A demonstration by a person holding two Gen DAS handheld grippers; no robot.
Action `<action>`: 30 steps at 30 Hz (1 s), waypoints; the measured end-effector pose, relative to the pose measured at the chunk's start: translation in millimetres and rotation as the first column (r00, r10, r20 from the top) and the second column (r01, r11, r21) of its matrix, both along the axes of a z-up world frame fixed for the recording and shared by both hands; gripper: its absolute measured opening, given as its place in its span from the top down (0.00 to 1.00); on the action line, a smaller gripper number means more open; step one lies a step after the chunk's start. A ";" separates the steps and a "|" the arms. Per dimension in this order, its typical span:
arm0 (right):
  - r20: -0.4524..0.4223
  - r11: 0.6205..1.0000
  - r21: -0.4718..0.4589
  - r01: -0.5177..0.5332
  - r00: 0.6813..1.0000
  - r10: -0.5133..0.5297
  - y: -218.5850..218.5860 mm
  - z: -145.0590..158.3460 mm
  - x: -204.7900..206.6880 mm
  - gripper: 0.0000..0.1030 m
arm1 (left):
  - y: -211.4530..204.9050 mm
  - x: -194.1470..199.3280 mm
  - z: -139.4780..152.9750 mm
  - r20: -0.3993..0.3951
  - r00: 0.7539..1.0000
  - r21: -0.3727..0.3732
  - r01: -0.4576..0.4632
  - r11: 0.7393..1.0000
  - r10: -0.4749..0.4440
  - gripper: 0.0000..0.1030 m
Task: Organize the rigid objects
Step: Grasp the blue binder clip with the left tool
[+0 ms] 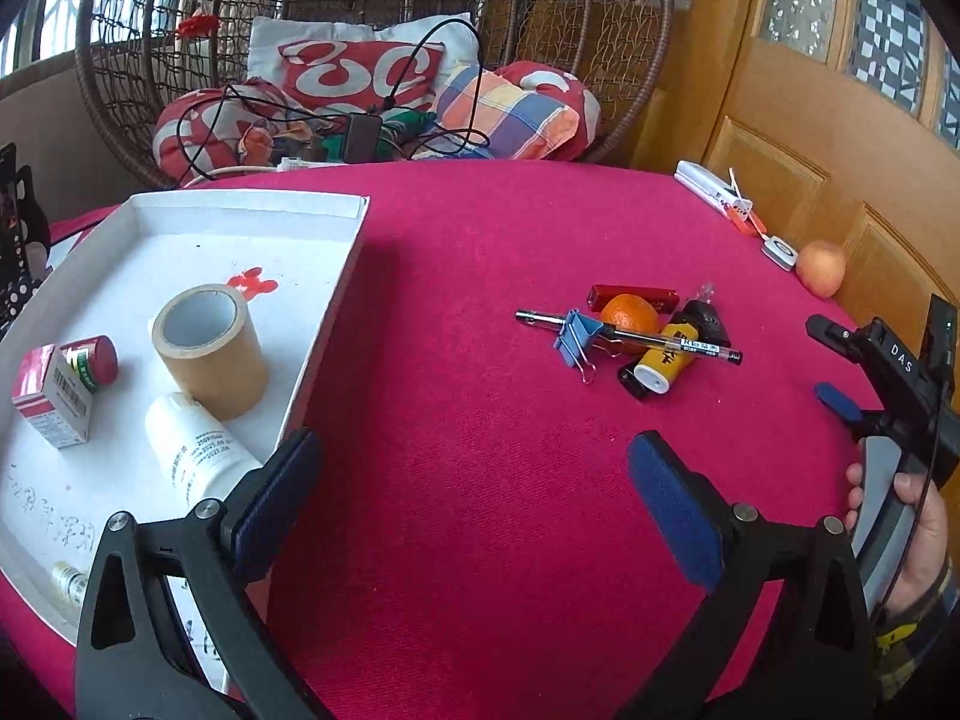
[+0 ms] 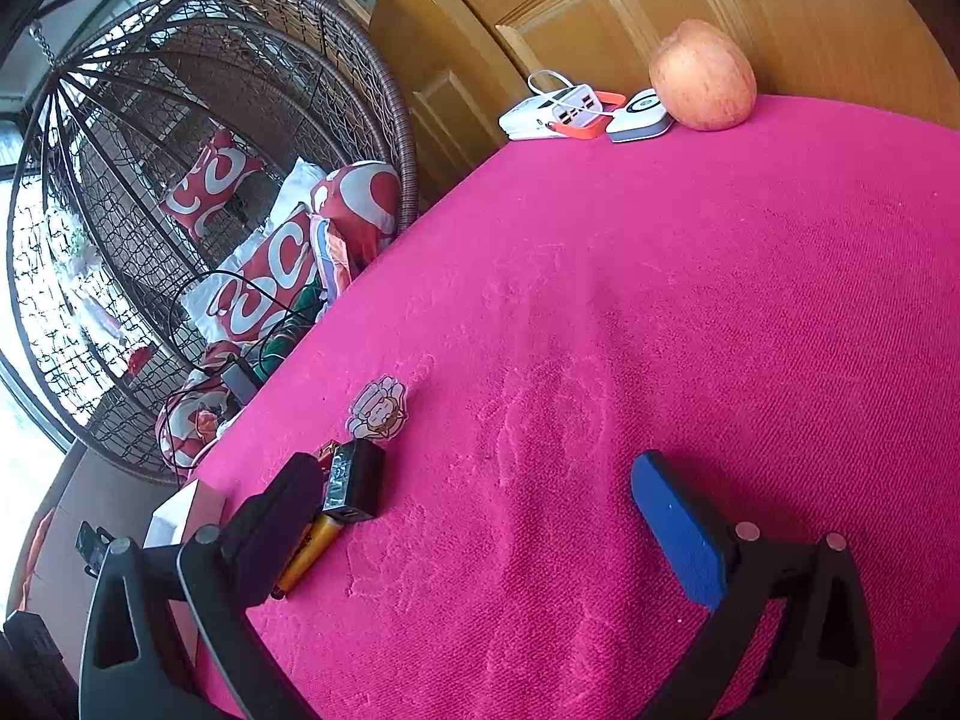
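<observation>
the left gripper (image 1: pixel 474 504), with its blue-padded black fingers spread wide and holding nothing, is hovering over the crimson cloth-covered table (image 1: pixel 480 252), its left finger overlapping the near corner of the shallow white cardboard tray (image 1: pixel 336 294). inside that tray a wide roll of tan packing tape (image 1: pixel 210 348) is standing on end, a white plastic bottle (image 1: pixel 192 450) is lying on its side touching the roll, and a small red-and-white carton (image 1: pixel 51 396) is standing beside a red-capped little jar (image 1: pixel 93 360).

well apart from the tray, a loose cluster is sitting on the cloth: a black-barrelled pen (image 1: pixel 630 336) is lying across a round orange fruit (image 1: pixel 630 315), with a blue metal binder clip (image 1: pixel 576 339) at the pen, a yellow-labelled cylindrical tube (image 1: pixel 663 363), a flat red rectangular case (image 1: pixel 633 297) behind the fruit, and a black boxy object (image 1: pixel 708 324).

the right gripper (image 2: pixel 480 510) is also gaping fully and gripping nothing, hanging above bare cloth; a hand (image 1: pixel 918 522) is grasping its handle at the right edge of the left view. a reddish apple (image 2: pixel 702 75), a white multi-port charger (image 2: pixel 552 108) and a small white-and-grey square device (image 2: pixel 639 117) are resting along the far table edge.
</observation>
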State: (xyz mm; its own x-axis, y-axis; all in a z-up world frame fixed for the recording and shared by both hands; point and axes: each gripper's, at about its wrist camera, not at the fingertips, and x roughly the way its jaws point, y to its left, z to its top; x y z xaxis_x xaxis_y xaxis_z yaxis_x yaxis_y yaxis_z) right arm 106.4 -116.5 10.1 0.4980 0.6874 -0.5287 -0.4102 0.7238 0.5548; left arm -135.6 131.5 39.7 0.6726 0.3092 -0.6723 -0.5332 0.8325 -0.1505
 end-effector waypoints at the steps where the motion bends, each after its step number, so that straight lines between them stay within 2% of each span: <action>1: 0.000 1.000 0.000 0.000 1.000 0.000 0.3 0.1 -0.1 0.00 | -2.6 6.9 -0.1 -0.010 1.000 0.015 0.019 1.000 -0.019 0.00; 8: 0.000 1.000 0.002 0.000 1.000 0.000 0.1 -0.2 -0.4 0.00 | -26.9 59.3 -5.7 -0.064 0.989 0.076 0.137 0.988 -0.132 0.00; 10: 0.000 1.000 0.003 0.000 1.000 0.000 0.1 -0.1 -0.6 0.00 | -21.9 70.3 -9.1 -0.084 0.989 0.070 0.124 0.990 -0.117 0.00; 13: 0.000 1.000 0.003 0.001 1.000 -0.001 0.3 0.0 -1.0 0.00 | -3.3 76.8 -14.0 -0.088 0.995 0.020 0.056 0.998 -0.054 0.00; 15: 0.000 1.000 0.003 0.001 1.000 -0.001 0.7 0.4 -1.3 0.00 | 6.0 81.5 -15.3 -0.089 0.995 0.003 0.034 0.999 -0.034 0.06; 17: 0.000 1.000 0.003 0.001 1.000 -0.001 0.8 0.5 -1.2 0.00 | 6.9 89.0 -16.0 -0.106 0.993 0.007 0.051 0.999 -0.050 0.07; 20: 0.001 1.000 0.004 0.000 1.000 0.000 0.6 0.4 -1.3 0.00 | -0.4 102.0 -18.3 -0.142 0.988 0.055 0.074 0.996 -0.065 0.07; 22: 0.001 1.000 0.003 0.001 1.000 -0.001 0.6 0.6 -1.5 0.00 | -0.1 110.6 -20.4 -0.159 0.986 0.064 0.069 0.996 -0.059 0.15; 23: 0.000 1.000 0.003 0.001 1.000 -0.001 0.6 0.4 -1.5 0.00 | 1.2 115.3 -22.2 -0.167 0.984 0.055 0.072 0.996 -0.062 0.24; 25: 0.001 1.000 0.003 0.001 1.000 -0.001 0.5 0.5 -1.4 0.00 | 3.1 124.1 -28.0 -0.194 0.979 0.052 0.079 0.996 -0.068 0.31; 26: 0.000 1.000 0.003 0.001 1.000 -0.001 0.5 0.4 -1.4 0.00 | 4.2 127.6 -31.2 -0.207 0.976 0.050 0.083 0.995 -0.071 0.39; 30: 0.001 1.000 0.003 0.001 1.000 -0.001 0.3 0.4 -1.2 0.00 | 7.8 130.6 -35.0 -0.193 0.977 0.034 0.094 0.995 -0.086 0.41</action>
